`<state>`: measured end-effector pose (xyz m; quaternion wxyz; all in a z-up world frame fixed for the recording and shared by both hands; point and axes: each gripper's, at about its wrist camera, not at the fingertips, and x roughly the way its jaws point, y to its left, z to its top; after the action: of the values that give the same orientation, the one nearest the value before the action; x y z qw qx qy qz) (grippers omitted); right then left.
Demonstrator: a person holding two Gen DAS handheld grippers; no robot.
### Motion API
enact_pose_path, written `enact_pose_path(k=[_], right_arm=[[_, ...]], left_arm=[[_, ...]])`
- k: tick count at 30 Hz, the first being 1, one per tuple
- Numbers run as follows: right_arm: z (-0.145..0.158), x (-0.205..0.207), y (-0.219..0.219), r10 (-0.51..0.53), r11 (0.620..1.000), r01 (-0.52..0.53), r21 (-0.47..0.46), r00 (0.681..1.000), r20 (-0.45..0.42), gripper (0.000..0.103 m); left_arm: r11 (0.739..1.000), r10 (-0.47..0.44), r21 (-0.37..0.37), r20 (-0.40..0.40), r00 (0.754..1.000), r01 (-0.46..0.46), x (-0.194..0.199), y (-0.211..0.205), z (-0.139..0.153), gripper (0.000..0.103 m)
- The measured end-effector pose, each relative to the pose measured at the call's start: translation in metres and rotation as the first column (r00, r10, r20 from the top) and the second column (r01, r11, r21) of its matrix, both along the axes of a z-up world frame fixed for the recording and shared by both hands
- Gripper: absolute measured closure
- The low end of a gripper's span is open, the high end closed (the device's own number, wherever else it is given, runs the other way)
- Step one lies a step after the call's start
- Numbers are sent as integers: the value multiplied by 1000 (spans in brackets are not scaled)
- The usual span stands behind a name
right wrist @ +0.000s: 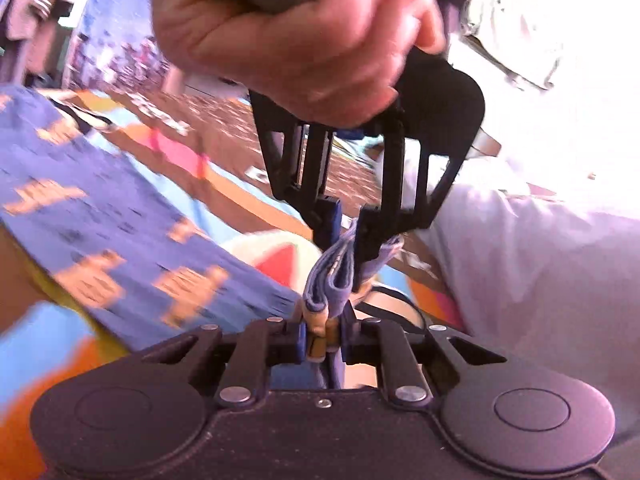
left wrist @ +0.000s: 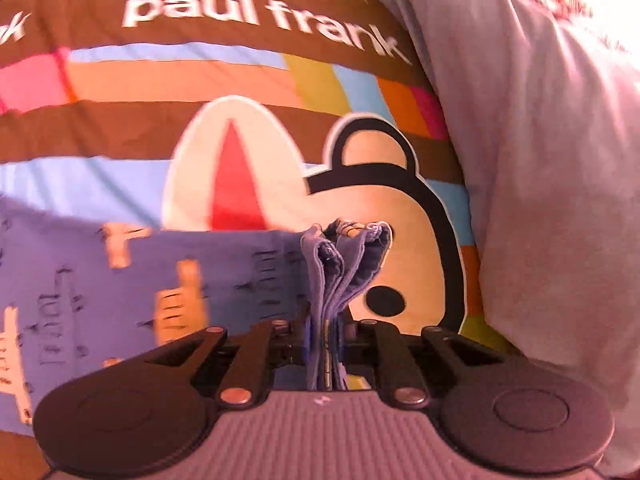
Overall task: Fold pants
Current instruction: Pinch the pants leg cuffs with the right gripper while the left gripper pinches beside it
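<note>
Soft matt cloth pants (left wrist: 248, 276)

White "paul frank" lettering stands on the brown band of the bedsheet (left wrist: 248, 128).
</note>
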<state>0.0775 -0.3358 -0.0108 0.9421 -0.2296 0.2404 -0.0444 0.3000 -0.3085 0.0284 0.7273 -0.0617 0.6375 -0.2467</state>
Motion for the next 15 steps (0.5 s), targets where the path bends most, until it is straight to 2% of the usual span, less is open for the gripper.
enact_pose_path(k=[4, 8, 11, 15], right_arm=[[11, -4, 27, 70, 996, -69, 60, 997, -12, 88], [11, 10, 58, 146, 985, -140, 102, 988, -54, 88], [3, 18, 80, 208, 976, -200, 90, 974, -89, 88], [-14, 20, 97, 254, 967, -249, 49, 954, -160, 88]], left_arm=[[997, 51, -54, 43, 998, -48, -2, 55, 1, 90], [991, 114, -80, 61, 992, -109, 1, 100, -10, 90], [988, 139, -82, 61, 988, -134, 5, 127, -27, 90], [989, 128, -86, 65, 990, -122, 10, 144, -56, 89]])
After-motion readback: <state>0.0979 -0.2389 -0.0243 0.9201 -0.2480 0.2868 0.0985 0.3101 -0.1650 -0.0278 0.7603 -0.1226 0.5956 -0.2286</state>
